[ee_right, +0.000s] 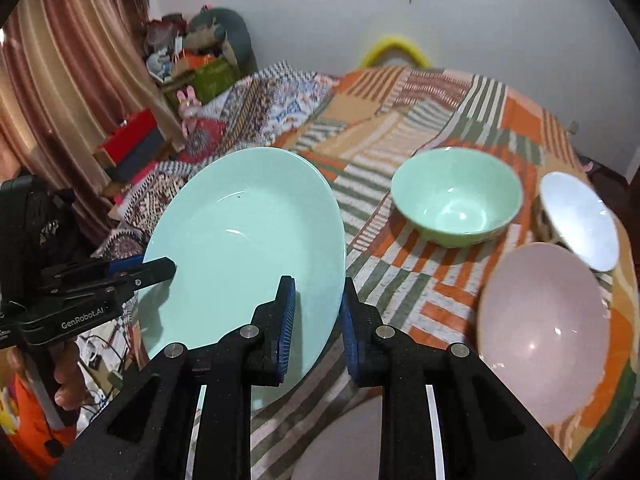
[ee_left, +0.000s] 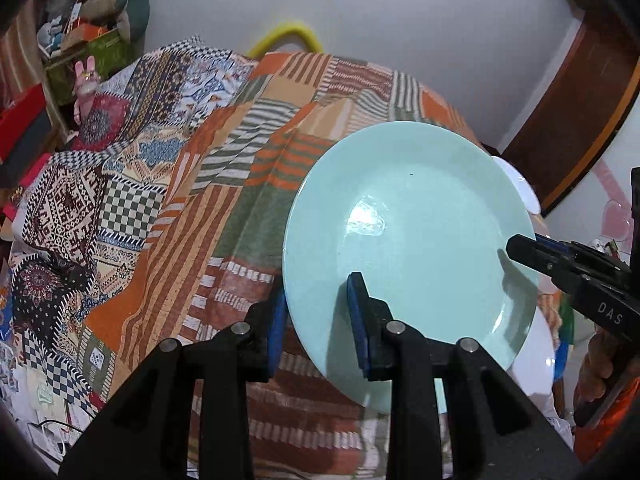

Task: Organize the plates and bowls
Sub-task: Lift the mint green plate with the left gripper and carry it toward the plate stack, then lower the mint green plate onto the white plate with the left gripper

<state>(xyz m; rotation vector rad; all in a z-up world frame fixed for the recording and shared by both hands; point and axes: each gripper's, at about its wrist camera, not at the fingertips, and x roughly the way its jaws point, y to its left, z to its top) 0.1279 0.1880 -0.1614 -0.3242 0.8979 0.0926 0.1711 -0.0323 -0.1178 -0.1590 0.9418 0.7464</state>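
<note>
The mint plate [ee_left: 408,240] is held tilted above the patchwork-covered desk [ee_left: 224,208], gripped at opposite rims: the left tool [ee_left: 318,320] is clamped on one edge, the right tool [ee_right: 318,320] closed on the other, its pads either side of the rim.

Taking the plate as landmark — in the right wrist view, a green bowl [ee_right: 456,196] stands on the cloth just beyond it to the right. Past that bowl sits a white bowl [ee_right: 580,220], tilted, and nearer the camera a pink bowl [ee_right: 544,328], its rim touching or overlapping the white one. A white plate [ee_right: 340,440] lies below the held plate's lower edge. To the plate's left, off the desk, a heap of boxes and cloth — well apart.
</note>
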